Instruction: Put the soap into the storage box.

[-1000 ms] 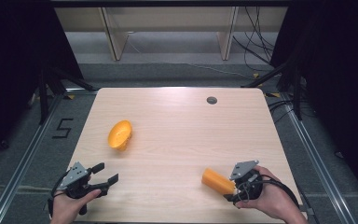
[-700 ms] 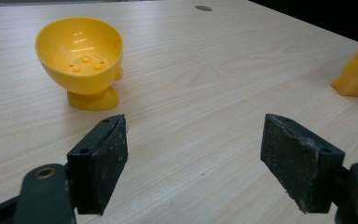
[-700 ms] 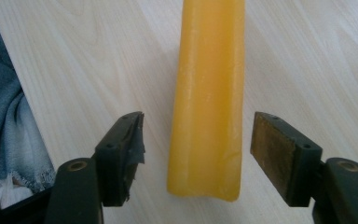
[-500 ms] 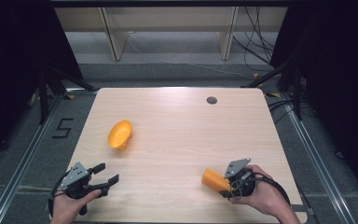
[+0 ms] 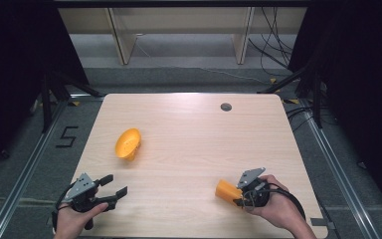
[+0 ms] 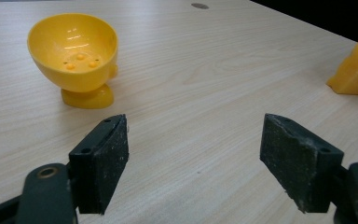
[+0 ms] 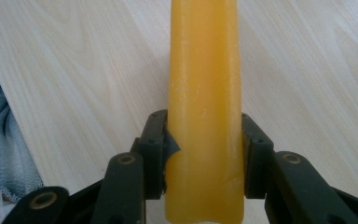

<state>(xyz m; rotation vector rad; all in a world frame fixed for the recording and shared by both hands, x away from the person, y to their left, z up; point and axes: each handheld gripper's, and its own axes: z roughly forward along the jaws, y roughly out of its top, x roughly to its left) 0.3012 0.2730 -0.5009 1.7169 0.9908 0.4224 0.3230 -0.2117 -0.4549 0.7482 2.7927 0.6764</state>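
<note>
High view looks down; claw views, close, share the table (image 5: pixel 189 149).

Bowl (image 5: pixel 129 144) left of block (image 5: pixel 228 190) on table (image 5: pixel 189 129)

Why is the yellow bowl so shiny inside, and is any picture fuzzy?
In the left gripper view, lamp glare makes white spots inside the yellow bowl, and the orange wedge at the edge looks soft. In the right gripper view that wedge, pressed between the jaws, is sharp, with slight sheen. The high view is darker around the table.
</note>
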